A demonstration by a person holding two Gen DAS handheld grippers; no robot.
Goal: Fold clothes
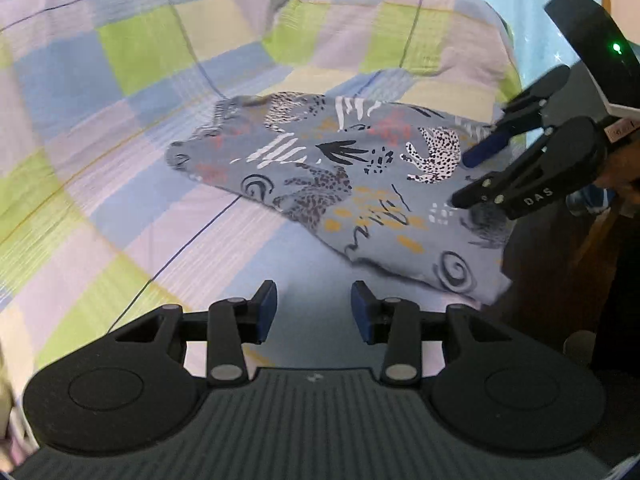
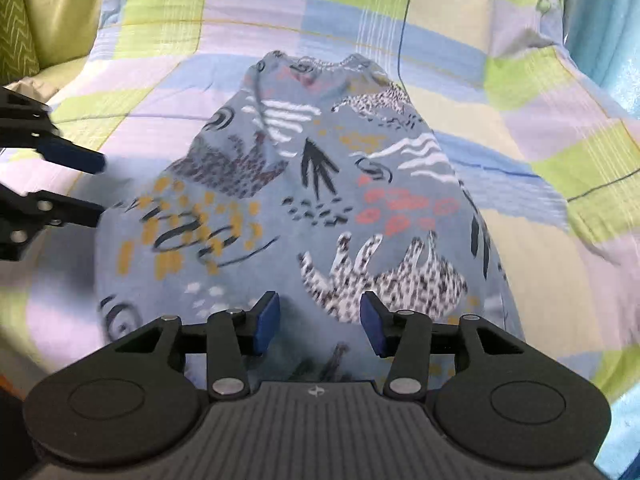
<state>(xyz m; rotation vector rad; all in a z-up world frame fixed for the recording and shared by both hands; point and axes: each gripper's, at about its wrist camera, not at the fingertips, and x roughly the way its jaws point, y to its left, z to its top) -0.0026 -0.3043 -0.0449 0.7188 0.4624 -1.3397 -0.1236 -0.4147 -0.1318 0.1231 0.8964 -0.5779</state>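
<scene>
Left wrist view: printed garment [image 1: 340,176] lies on checked bedsheet [image 1: 120,120].

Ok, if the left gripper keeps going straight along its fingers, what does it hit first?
Probably the checked pastel bedsheet just short of the grey-blue animal-print garment; the open left gripper holds nothing. Depth is uncertain.

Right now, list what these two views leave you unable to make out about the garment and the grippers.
- Garment, near edge: right wrist view, hidden behind the right gripper.
- Garment's right corner: left wrist view, covered by the right gripper.
- Left gripper: right wrist view, blurred and cut off by the left edge.
- Garment type: folded, unclear.
</scene>
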